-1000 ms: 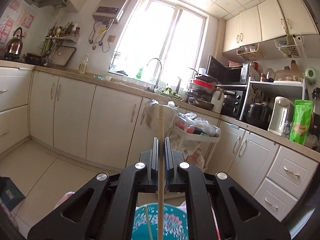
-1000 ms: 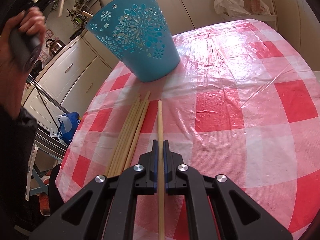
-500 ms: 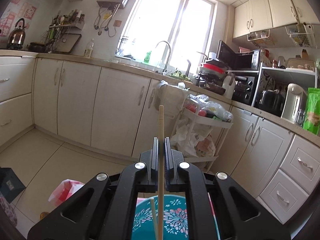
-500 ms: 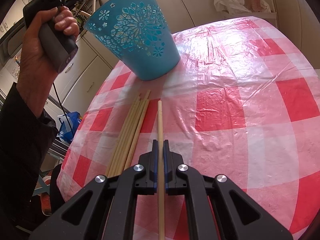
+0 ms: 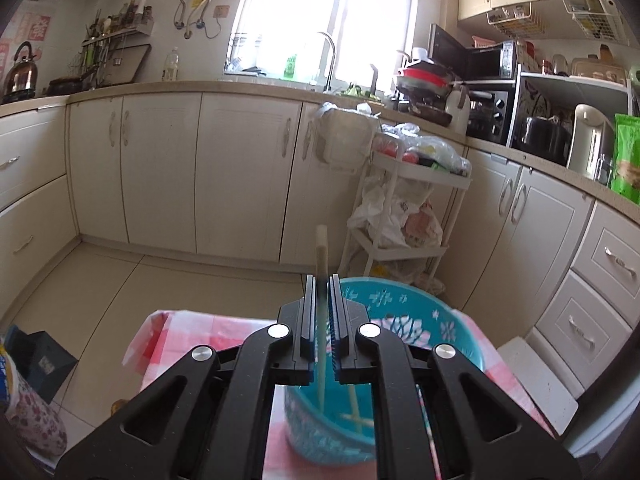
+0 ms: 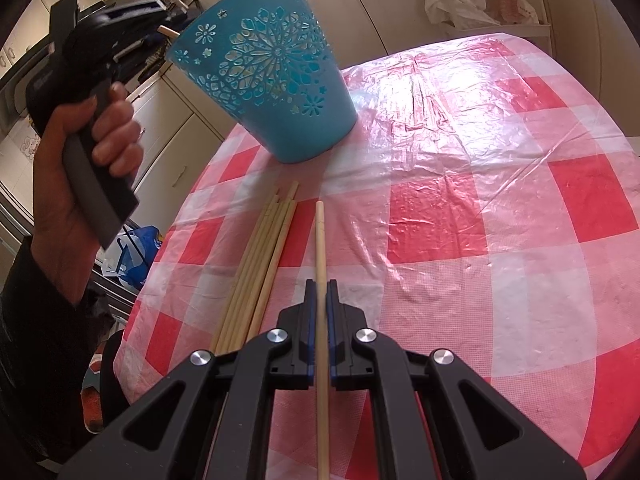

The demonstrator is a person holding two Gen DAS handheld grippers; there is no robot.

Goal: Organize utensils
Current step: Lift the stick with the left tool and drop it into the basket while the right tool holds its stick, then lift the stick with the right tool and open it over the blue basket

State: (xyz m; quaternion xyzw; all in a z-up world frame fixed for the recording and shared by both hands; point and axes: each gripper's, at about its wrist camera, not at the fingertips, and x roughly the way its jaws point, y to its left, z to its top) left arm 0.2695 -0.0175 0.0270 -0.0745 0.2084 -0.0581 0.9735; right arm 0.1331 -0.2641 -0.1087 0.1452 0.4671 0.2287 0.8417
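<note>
right wrist: chopstick (image 6: 320, 248) beside bundle (image 6: 260, 264)

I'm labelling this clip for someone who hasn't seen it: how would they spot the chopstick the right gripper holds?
Find the red-and-white checked tablecloth with the turquoise cut-out plastic bucket. In front of the bucket lies a bundle of pale wooden chopsticks. The one meant is the single chopstick just right of that bundle, apart from it and clamped in the black right gripper.

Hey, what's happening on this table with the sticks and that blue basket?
A person is sorting chopsticks into the blue basket. The left gripper holds one chopstick upright over the basket's opening, where others already lie. The right gripper is shut on another chopstick, beside a bundle on the checked tablecloth.
</note>
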